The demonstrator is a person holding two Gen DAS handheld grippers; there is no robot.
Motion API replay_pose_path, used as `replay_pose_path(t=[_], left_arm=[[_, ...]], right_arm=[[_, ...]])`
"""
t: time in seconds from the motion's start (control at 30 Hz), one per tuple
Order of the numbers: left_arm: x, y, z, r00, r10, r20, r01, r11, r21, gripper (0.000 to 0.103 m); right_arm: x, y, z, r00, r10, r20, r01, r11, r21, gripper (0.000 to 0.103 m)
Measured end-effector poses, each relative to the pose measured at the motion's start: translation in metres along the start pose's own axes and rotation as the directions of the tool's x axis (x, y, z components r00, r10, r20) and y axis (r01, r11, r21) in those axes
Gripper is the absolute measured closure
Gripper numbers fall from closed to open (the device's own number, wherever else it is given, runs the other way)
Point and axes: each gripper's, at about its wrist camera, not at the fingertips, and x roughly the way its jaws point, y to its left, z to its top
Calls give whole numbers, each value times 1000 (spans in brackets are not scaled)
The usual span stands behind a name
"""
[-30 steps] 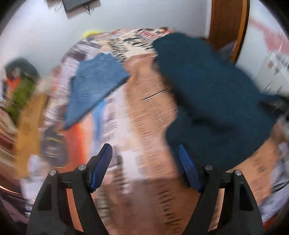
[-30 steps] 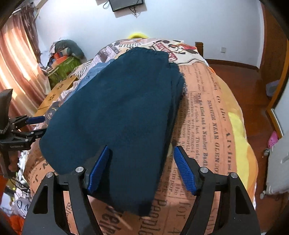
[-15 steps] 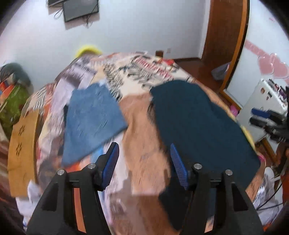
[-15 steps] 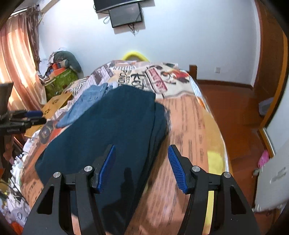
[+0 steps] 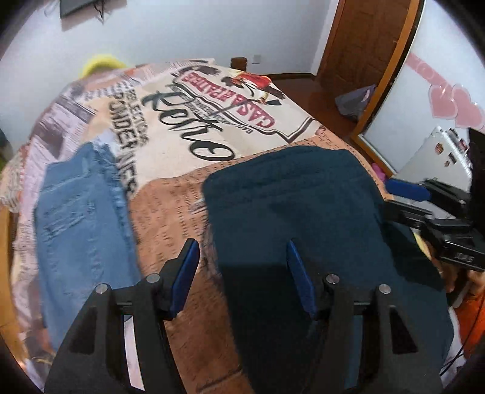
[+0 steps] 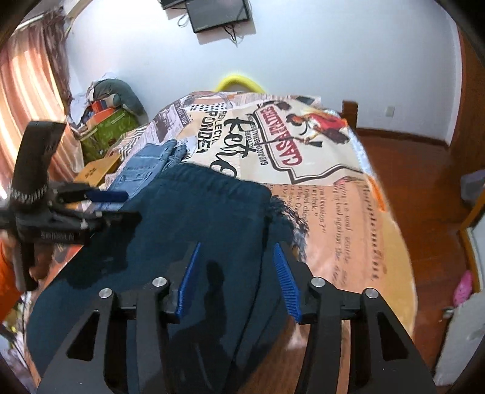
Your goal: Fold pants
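Folded dark teal pants (image 5: 303,206) lie on the printed bedspread (image 5: 230,121); left gripper (image 5: 242,272) gapes empty above them; right gripper (image 6: 235,272), jaws just narrowing, grips nothing.

On the bed (image 5: 248,100) lie 2 garments: the folded pants (image 5: 303,212) near and right, the jeans (image 5: 81,212) left of them, apart. A monitor (image 6: 218,13) hangs on the far wall.
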Motion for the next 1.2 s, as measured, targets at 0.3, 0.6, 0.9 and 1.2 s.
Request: replay_pose_path(t=[0.3, 0.6, 0.9, 1.2], left_arm=[[-6, -20, 13, 997, 36, 70, -42, 996, 85, 72], [14, -15, 32, 992, 124, 34, -125, 991, 48, 85], [-42, -29, 13, 994, 67, 92, -77, 991, 111, 81], [-75, -40, -30, 997, 32, 70, -39, 995, 93, 44]], right_arm=[[14, 1, 6, 999, -25, 43, 27, 999, -34, 94], [13, -13, -3, 990, -137, 32, 138, 990, -32, 95], [-20, 1, 4, 993, -115, 21, 116, 992, -51, 54], [-68, 25, -20, 996, -81, 40, 83, 995, -58, 33]])
